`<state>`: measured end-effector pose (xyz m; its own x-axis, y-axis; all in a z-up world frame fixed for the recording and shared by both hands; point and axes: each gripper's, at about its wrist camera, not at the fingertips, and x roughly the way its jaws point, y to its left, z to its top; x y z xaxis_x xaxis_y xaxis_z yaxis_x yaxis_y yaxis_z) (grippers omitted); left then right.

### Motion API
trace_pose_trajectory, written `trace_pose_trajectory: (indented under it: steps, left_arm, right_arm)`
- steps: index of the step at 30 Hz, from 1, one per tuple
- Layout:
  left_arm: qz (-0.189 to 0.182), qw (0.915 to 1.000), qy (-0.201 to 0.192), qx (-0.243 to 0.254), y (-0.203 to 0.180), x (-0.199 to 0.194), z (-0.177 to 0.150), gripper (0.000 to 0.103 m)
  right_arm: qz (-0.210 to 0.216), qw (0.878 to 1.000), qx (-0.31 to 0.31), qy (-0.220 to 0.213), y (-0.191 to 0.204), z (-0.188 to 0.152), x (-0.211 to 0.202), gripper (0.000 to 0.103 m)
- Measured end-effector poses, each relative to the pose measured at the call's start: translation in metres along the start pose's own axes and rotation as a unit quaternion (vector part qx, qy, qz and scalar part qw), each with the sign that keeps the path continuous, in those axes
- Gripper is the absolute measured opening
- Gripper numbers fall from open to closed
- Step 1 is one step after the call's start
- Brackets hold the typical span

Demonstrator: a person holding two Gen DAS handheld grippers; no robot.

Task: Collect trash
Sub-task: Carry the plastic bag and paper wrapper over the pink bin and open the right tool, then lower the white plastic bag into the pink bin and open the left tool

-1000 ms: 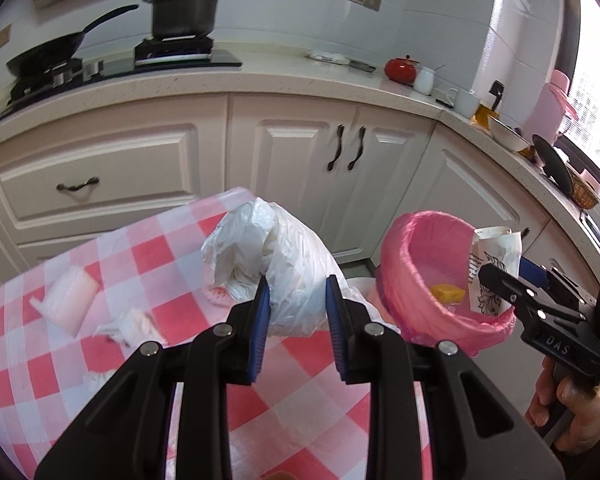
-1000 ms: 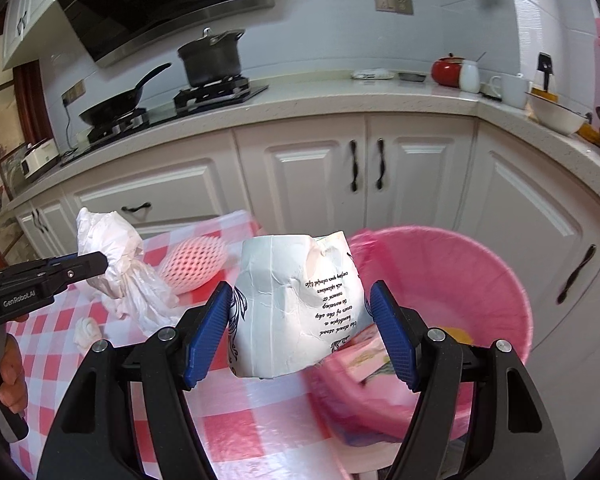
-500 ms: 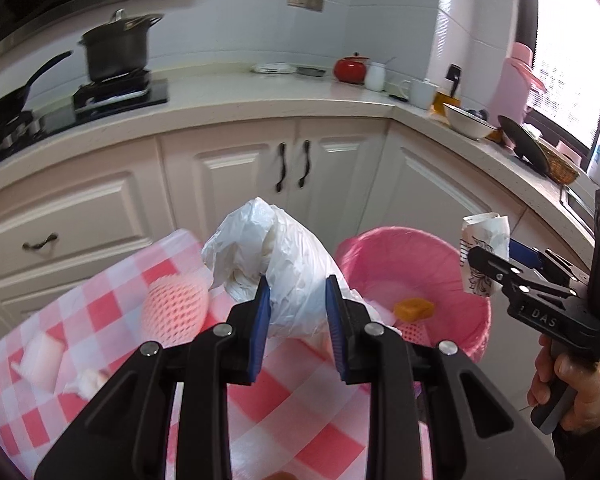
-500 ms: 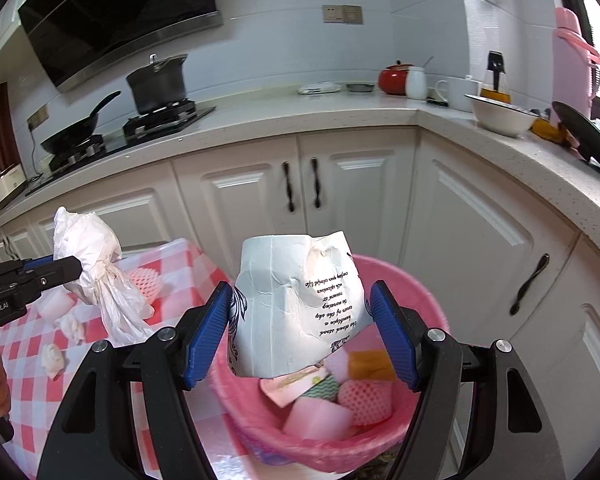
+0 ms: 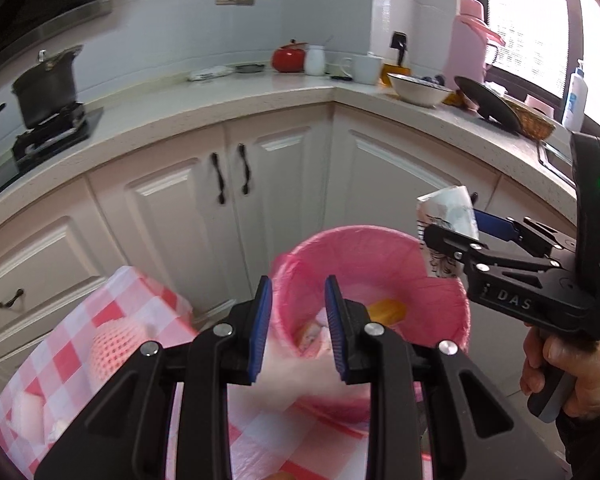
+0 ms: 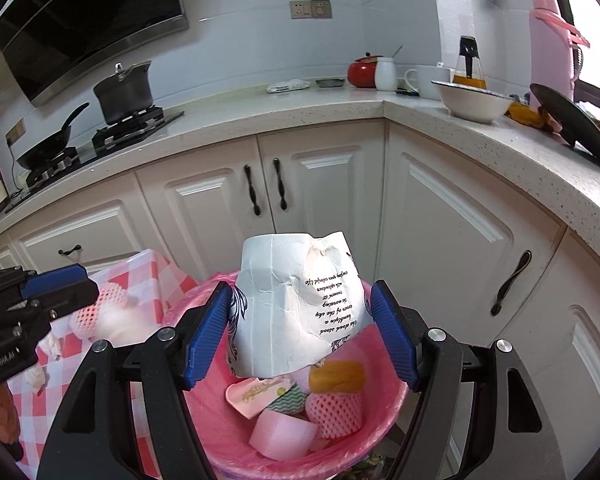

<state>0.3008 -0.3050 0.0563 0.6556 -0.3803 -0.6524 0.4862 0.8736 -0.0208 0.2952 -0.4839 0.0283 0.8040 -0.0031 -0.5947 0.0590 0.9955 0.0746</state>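
Here the crushed paper cup [image 6: 296, 304] is held clamped between the fingers of the right gripper [image 6: 300, 332], directly above the pink-lined bin [image 6: 376, 432]; a clean drop is likely best got by spreading the fingers while centred over the opening. The left gripper [image 5: 298, 320] is seen with fingers apart and nothing between them. A checked tablecloth [image 5: 112, 316] with foam netting [image 6: 100, 312] is left beside the bin, under white kitchen cabinets [image 6: 320, 188].

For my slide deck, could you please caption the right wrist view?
Right gripper holds a crumpled paper cup over the pink-lined trash bin.
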Motion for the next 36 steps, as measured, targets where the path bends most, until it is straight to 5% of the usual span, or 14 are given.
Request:
trace_pose_trajectory:
  steps: [9,12,17,21,26,27,31,36]
  left_arm:
    - [0.000,0.9997,0.007,-0.022,0.010,0.010,-0.005,0.029]
    - [0.006,0.9994,0.008,-0.033,0.021,0.003,-0.010,0.042]
    - [0.019,0.9973,0.016,-0.069,0.043,-0.011,-0.037,0.050]
    - [0.042,0.9894,0.064,-0.123,0.062,-0.009,-0.083,0.069]
    - [0.054,0.9677,0.168,-0.180,0.074,0.022,-0.141,0.069]
    - [0.056,0.9633,0.182,-0.190,0.078,0.027,-0.148,0.067]
    - [0.049,0.9614,0.183,-0.199,0.084,0.030,-0.155,0.029]
    - [0.062,0.9756,0.135,-0.161,0.075,0.007,-0.127,0.023]
  right_arm:
    - [-0.005,1.000,0.000,0.011,-0.003,-0.008,0.008,0.070]
    - [-0.004,1.000,0.000,0.017,-0.002,-0.012,0.011,0.070]
    - [-0.003,1.000,0.001,0.015,0.001,-0.021,0.007,0.073]
    - [-0.003,1.000,0.004,0.018,0.001,-0.030,0.005,0.075]
    - [0.000,1.000,0.004,0.026,0.003,-0.037,0.005,0.075]
    - [0.001,1.000,0.002,0.026,0.005,-0.037,0.004,0.075]
    - [0.003,1.000,-0.007,0.020,0.010,-0.036,-0.004,0.075]
    - [-0.001,1.000,0.000,0.015,0.004,-0.035,-0.009,0.075]
